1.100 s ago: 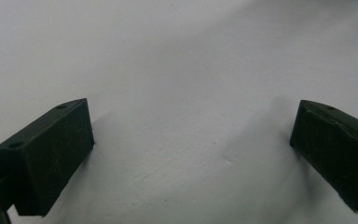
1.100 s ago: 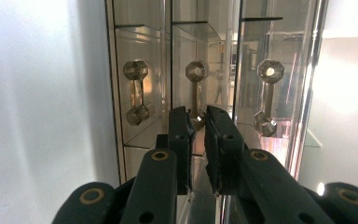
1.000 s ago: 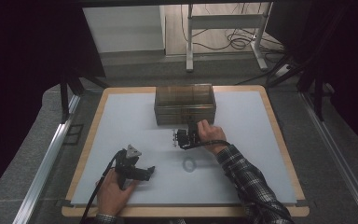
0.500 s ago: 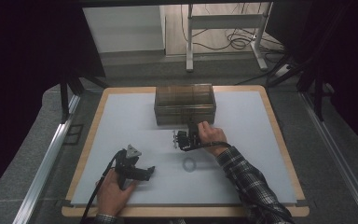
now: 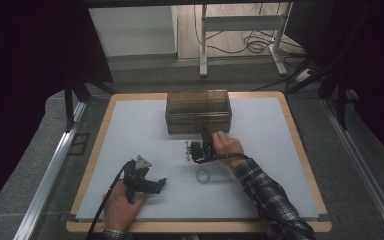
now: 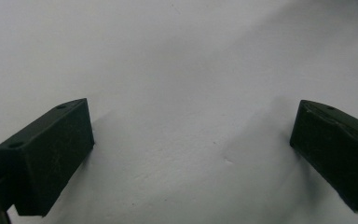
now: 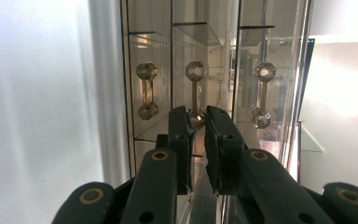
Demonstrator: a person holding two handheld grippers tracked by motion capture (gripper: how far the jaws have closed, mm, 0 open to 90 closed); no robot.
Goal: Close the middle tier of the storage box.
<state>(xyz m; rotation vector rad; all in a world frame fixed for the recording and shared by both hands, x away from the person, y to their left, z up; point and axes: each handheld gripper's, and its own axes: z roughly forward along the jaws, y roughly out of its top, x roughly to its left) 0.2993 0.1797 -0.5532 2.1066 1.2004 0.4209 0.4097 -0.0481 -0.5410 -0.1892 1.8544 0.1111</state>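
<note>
The right gripper (image 7: 196, 126) is clamped on the middle drawer handle (image 7: 196, 88) of the clear acrylic drawer box (image 5: 198, 111), which stands at the far middle of the white table mat (image 5: 130, 130). The left gripper (image 5: 152, 184) rests on the mat near its front edge, its jaws spread wide over bare surface. A small ring (image 5: 203, 176) lies between the two hands.

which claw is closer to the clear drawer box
Right. The right claw is at the drawer box, jaws around its middle handle; the left claw rests apart near the table's front.
</note>
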